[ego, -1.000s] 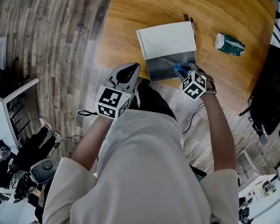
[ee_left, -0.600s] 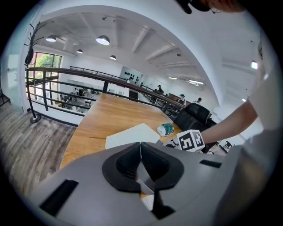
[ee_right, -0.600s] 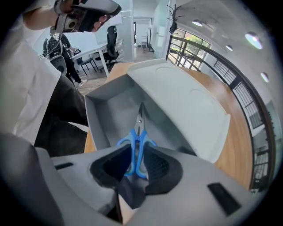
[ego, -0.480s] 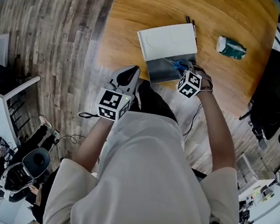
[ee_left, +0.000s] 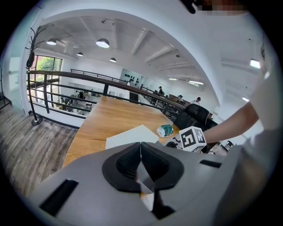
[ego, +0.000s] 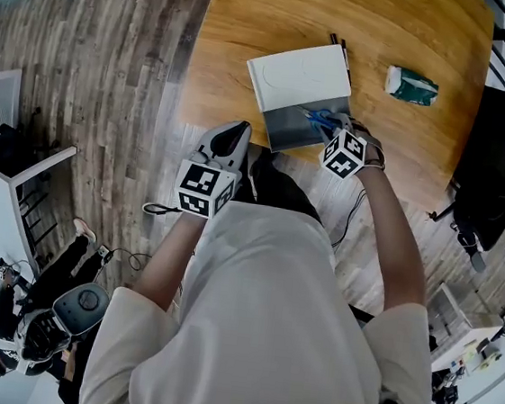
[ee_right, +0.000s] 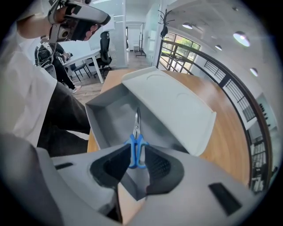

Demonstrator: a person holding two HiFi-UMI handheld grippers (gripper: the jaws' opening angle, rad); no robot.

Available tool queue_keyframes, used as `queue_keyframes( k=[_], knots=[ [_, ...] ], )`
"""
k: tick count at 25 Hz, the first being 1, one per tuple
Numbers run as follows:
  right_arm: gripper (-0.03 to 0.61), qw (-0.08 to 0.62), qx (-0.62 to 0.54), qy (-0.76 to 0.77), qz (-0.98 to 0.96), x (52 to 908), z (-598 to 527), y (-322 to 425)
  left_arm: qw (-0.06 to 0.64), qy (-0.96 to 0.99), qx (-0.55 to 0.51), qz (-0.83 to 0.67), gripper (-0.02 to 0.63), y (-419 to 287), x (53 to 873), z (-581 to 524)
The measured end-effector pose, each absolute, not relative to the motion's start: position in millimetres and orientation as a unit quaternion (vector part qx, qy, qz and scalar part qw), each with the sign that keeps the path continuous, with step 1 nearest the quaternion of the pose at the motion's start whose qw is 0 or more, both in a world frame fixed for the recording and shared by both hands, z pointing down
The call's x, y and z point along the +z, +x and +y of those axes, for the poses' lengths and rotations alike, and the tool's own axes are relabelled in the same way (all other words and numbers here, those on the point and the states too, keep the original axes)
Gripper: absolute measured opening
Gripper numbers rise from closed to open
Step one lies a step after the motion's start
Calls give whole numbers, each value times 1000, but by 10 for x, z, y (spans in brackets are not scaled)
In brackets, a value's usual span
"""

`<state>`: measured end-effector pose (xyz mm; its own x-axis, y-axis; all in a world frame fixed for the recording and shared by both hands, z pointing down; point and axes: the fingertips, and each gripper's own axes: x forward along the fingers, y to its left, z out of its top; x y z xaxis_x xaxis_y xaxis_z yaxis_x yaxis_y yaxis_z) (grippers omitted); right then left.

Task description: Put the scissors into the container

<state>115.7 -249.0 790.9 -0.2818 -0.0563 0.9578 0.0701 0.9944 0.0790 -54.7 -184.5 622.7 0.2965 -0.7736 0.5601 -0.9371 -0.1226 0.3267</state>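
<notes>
Small scissors (ee_right: 136,143) with blue handles and short steel blades point forward into the open grey container (ee_right: 105,115). My right gripper (ee_right: 136,161) is shut on their handles. In the head view the scissors (ego: 317,117) hang over the container's (ego: 290,127) right side, with the right gripper (ego: 333,125) at its near right corner. The white lid (ego: 301,74) stands open behind. My left gripper (ego: 236,134) hovers off the table's near edge, left of the container; its jaws (ee_left: 140,161) are shut on nothing.
A green and white packet (ego: 413,83) lies on the wooden table (ego: 256,16) to the right of the container. Two dark pens (ego: 341,45) rest behind the lid. A black chair (ego: 501,170) stands right of the table. A railing (ee_left: 66,84) runs beyond it.
My right gripper has shifted slightly left, carrying the scissors further over the container's inside. The left gripper has stayed where it was.
</notes>
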Motion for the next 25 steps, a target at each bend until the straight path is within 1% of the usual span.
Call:
queue_keyframes(
  k=[12, 25],
  knots=[
    [86, 546, -10, 113, -830, 7093, -2406, 1139, 276, 774, 129, -555, -5, -607, 5779, -1724],
    [12, 479, 55, 261, -836, 6330, -1811, 1026, 252, 833, 138, -473, -5, -555, 5568, -1365]
  ],
)
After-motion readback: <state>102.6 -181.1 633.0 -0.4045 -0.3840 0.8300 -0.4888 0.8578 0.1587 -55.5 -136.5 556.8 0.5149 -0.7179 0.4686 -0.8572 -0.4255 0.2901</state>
